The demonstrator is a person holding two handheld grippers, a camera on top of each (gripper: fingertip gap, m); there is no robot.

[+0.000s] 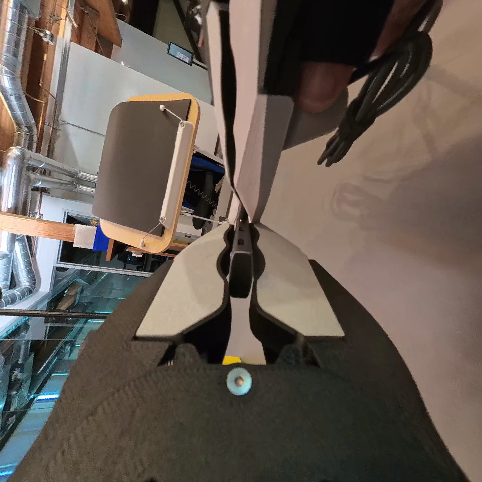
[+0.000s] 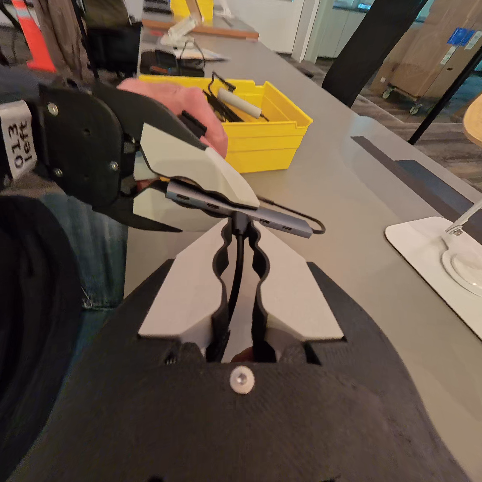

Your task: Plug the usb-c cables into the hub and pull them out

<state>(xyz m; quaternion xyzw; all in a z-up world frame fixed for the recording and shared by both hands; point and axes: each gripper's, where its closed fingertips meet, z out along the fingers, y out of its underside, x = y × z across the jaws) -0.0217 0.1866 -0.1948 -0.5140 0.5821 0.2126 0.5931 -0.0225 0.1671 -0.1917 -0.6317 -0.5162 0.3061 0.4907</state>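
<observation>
- The left gripper (image 2: 236, 204) is clamped flat on a slim grey USB-C hub (image 2: 276, 220), holding it up above the grey table (image 2: 339, 234) with its row of ports facing the right gripper.
- In the left wrist view the hub (image 1: 240, 263) sits end-on between the left gripper's (image 1: 241, 229) pale fingers (image 1: 193, 281).
- The right gripper (image 2: 240, 229) is closed on the black plug of a USB-C cable (image 2: 236, 281), and the plug meets the hub's edge near its middle; how deep it sits in the port is hard to judge.
- The cable runs back between the right gripper's fingers (image 2: 292, 294) toward the camera.
- The hub's own thin black lead (image 2: 313, 221) loops off its far end.
- A coiled bundle of black cable (image 1: 378, 104) hangs beside the right gripper's body in the left wrist view.
- A yellow bin (image 2: 273, 140) holding more cables and a pale cylinder stands on the table behind the left gripper.
- A white flat stand base (image 2: 417, 247) lies at the right of the table.
</observation>
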